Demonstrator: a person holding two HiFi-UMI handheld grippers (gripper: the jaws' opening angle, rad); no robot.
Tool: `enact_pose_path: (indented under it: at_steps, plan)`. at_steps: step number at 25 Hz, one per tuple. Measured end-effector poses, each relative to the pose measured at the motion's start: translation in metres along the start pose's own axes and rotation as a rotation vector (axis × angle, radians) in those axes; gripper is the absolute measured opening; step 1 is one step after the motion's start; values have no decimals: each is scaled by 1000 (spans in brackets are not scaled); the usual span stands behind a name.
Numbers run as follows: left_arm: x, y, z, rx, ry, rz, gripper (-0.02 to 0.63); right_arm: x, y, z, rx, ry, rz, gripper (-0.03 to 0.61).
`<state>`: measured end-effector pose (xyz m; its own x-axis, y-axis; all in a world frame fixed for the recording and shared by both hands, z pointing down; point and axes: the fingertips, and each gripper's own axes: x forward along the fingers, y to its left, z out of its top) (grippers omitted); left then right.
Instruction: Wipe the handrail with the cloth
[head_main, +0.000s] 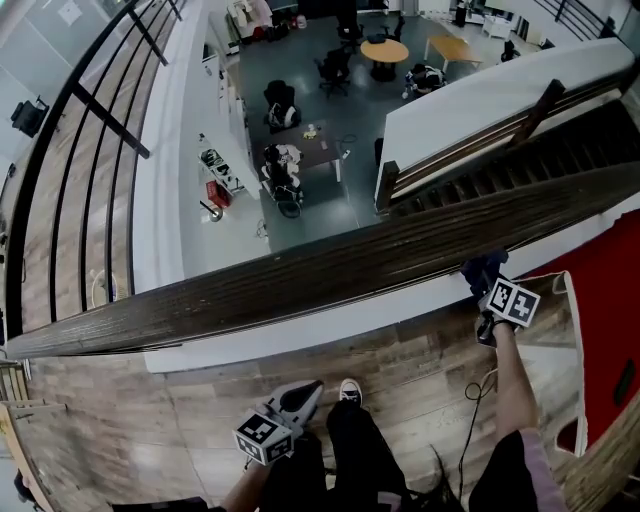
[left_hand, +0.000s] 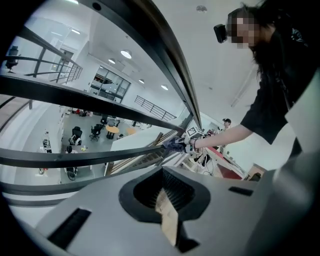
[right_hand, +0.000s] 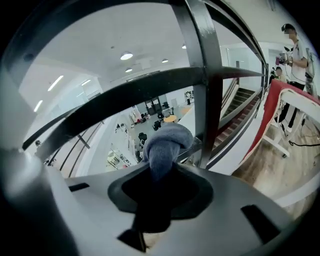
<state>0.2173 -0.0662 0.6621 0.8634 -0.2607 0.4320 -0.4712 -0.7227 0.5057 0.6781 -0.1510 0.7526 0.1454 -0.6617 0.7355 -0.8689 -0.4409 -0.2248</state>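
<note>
**Head view, near to far.** At 6 o'clock my left gripper (head_main: 303, 397) hangs low beside my shoe (head_main: 349, 389). Its jaws are closed on nothing and it takes no part in the wipe.

At 4 o'clock my right gripper (head_main: 484, 292) is clenched on the blue cloth (head_main: 482, 266). The cloth's bunched end bulges past the jaws and meets the near edge of the dark wooden handrail (head_main: 300, 285). The handrail runs from 8 o'clock to 2 o'clock, and most of its length lies to the left of the cloth.

Beyond the handrail the floor drops away to an office level, with a round table (head_main: 384, 50) at 12 o'clock.

**Hazards, as I judge them:**
- Only a rounded knot of cloth touches the wood, so a stroke may clean just a narrow stripe.
- Drag along the rough grain could pull the cloth out of the jaws and send it over the edge to the level below.
- The right gripper view shows a baluster (right_hand: 207, 100) close by, which could catch the cloth.
</note>
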Motion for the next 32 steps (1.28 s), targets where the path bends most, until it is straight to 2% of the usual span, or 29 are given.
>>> enact_pose_path:
  at_steps: [5, 11, 14, 23, 27, 32]
  plan:
    - [-24, 3, 13, 3, -40, 22, 2, -40, 45, -9, 3, -56, 70, 103]
    - [-89, 0, 19, 10, -109, 55, 2, -114, 116, -51, 58, -93, 161, 103]
    - [-139, 14, 14, 23, -148, 84, 2, -156, 171, -83, 53, -95, 217, 103]
    - [-288, 24, -38, 24, -217, 139, 2, -281, 337, -196, 2, -117, 366, 103]
    - [-346, 20, -53, 19, -258, 137, 2, -333, 397, -252, -3, -101, 394, 103]
    - [-386, 10, -48, 39, -297, 142, 2, -385, 451, -288, -17, -96, 461, 103]
